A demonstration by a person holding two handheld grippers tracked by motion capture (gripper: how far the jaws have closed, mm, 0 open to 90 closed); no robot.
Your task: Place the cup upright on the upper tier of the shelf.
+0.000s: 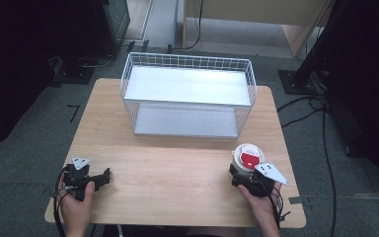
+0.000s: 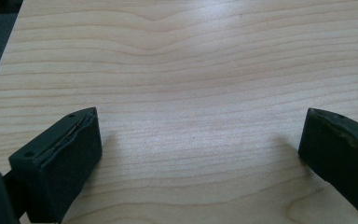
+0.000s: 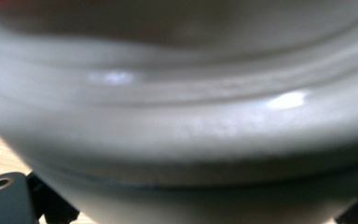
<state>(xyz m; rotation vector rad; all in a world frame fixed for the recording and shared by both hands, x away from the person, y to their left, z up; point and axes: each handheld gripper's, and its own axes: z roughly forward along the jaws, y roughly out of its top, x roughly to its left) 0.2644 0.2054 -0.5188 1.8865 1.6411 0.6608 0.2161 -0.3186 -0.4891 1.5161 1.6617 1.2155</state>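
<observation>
A white cup (image 1: 247, 157) with a red-and-white lid stands upright near the table's front right. My right gripper (image 1: 245, 174) is at its near side with the jaws around its lower body, and a hand holds it from below. In the right gripper view the cup's white wall (image 3: 177, 116) presses close against the camera and hides both jaw tips. At the front left, my left gripper (image 1: 104, 177) lies low over the wood and points right. Its jaws stand wide apart (image 2: 200, 140) with bare table between them.
A white wire basket shelf (image 1: 187, 61) with two grey metal levels stands at the back middle of the wooden table (image 1: 177, 182). Black cables (image 1: 325, 148) run over the grey floor on the right. Dark stands flank the table at both back corners.
</observation>
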